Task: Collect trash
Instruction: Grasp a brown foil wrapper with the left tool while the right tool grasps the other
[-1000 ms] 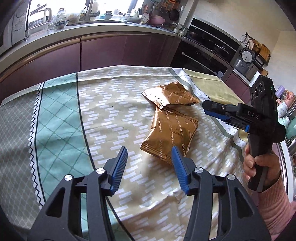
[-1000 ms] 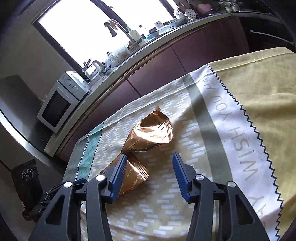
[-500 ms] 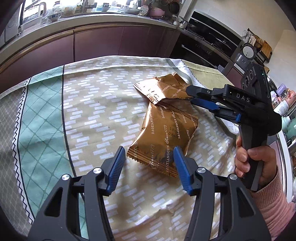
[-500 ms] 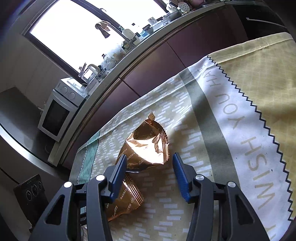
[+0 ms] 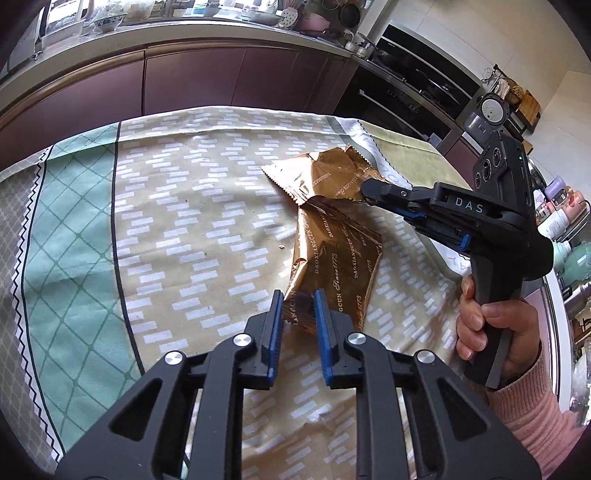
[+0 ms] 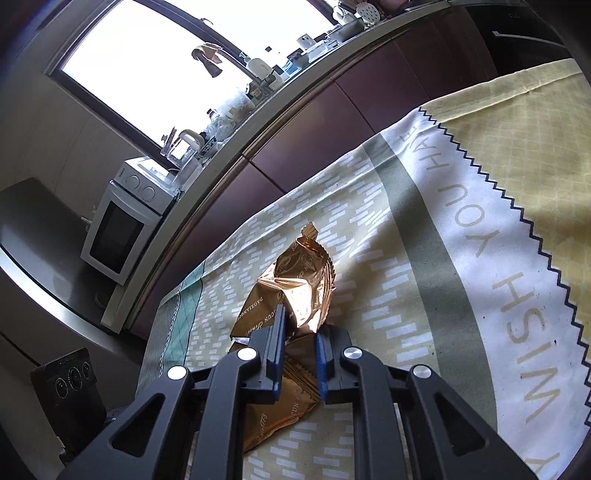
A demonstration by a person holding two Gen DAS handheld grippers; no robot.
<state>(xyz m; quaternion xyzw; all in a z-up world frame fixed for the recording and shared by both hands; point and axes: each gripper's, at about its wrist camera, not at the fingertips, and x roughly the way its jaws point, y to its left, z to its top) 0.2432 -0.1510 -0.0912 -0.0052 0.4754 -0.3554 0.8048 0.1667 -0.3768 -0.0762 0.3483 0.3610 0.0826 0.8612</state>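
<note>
Two golden-brown snack wrappers lie on the patterned tablecloth (image 5: pixel 177 229). My left gripper (image 5: pixel 298 301) is shut on the near end of the nearer wrapper (image 5: pixel 338 262), which shows in the right wrist view (image 6: pixel 280 417) too. My right gripper (image 6: pixel 299 325) is shut on the crumpled end of the farther wrapper (image 6: pixel 299 280). In the left wrist view that gripper (image 5: pixel 369 190) comes in from the right onto the farther wrapper (image 5: pixel 321 177). The two wrappers overlap in the middle.
A kitchen counter (image 5: pixel 184 33) with dishes and purple cabinets (image 5: pixel 192 77) runs behind the table. A white microwave (image 6: pixel 125 221) stands on the counter at the left. An oven (image 5: pixel 413 85) is at the back right. The table's edge lies to the right.
Both grippers moved in onto the wrappers and closed, the left on the nearer wrapper's end, the right on the farther wrapper, which is now crumpled.
</note>
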